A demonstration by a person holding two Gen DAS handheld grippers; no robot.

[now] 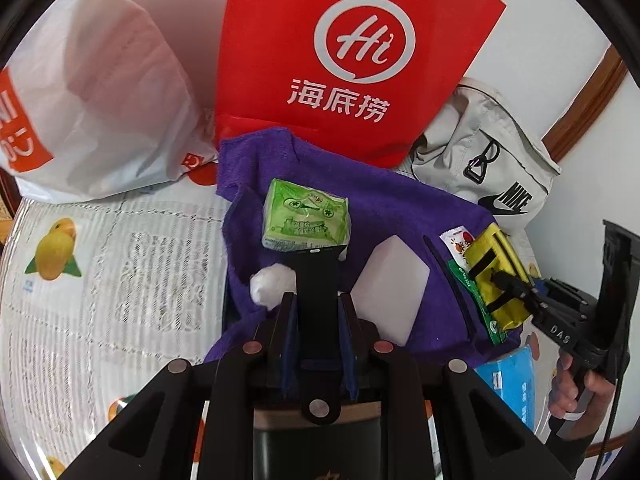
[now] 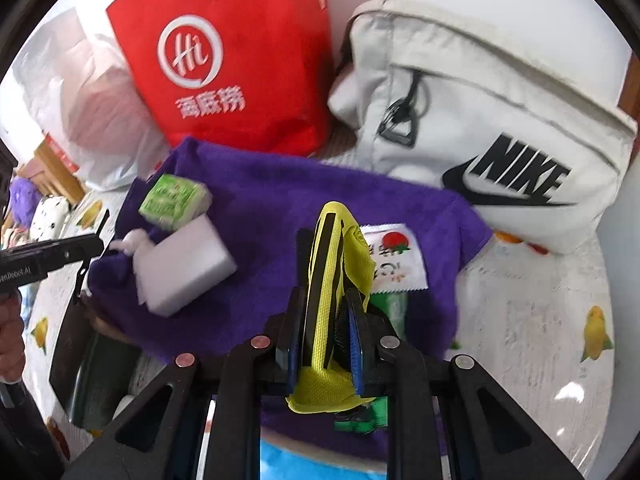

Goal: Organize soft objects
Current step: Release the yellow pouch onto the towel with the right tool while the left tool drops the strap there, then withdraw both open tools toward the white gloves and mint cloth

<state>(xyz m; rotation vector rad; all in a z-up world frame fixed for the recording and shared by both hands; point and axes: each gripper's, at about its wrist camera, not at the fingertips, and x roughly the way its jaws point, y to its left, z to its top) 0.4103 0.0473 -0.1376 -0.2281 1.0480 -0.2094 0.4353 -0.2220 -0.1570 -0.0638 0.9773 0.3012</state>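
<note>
A purple towel (image 1: 400,208) lies on the table with soft items on it. My left gripper (image 1: 318,298) is shut on a black strap (image 1: 318,276) that sticks out forward over the towel. Beyond its tip stands a green tissue pack (image 1: 306,216). A white cotton ball (image 1: 272,288) lies left of the strap and a white foam block (image 1: 390,284) right of it. My right gripper (image 2: 326,294) is shut on a yellow pouch with black stripes (image 2: 328,256), held above the towel (image 2: 280,200). Under it lie a tomato-print sachet (image 2: 396,258) and a green packet (image 2: 394,308).
A red "Hi" bag (image 1: 352,52), a white plastic bag (image 1: 100,92) and a pale Nike bag (image 2: 500,120) stand behind the towel. A blue pack (image 1: 512,380) lies at the towel's near right. The tablecloth (image 1: 120,272) has a fruit print. A hand (image 1: 576,384) grips the right tool.
</note>
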